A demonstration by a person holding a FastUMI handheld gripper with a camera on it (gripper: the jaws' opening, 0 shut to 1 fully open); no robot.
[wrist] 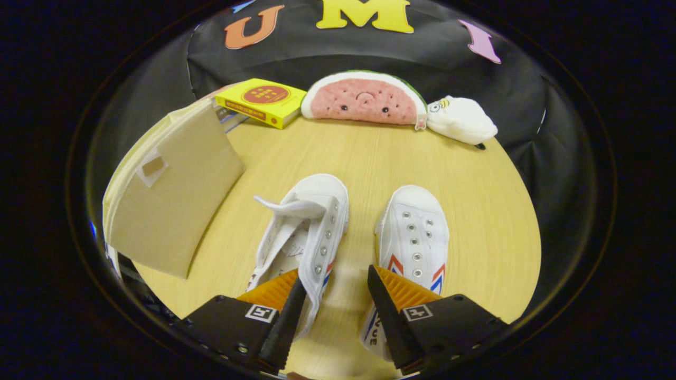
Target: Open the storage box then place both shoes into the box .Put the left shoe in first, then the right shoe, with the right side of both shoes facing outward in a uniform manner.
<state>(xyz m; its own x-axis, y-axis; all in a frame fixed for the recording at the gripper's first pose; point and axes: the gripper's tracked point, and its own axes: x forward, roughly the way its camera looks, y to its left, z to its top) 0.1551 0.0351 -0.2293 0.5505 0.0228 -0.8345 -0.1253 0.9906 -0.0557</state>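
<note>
Two white shoes lie side by side on the wooden bench (465, 211), toes pointing away from the tool (336, 295). The left shoe (306, 232) has its tongue pulled up and out toward 10 o'clock; the right shoe (413, 240) shows red and blue stripes on its side. The tool hangs above them with its fingers spread wide and nothing between them; one finger covers the heel part of each shoe. The box (171, 195), tan with the lid closed, stands at 9 o'clock from the shoes. Beyond, at 12 o'clock, lie a yellow book (261, 101), a watermelon plush (363, 98) and a white plush (460, 120) touching it.
</note>
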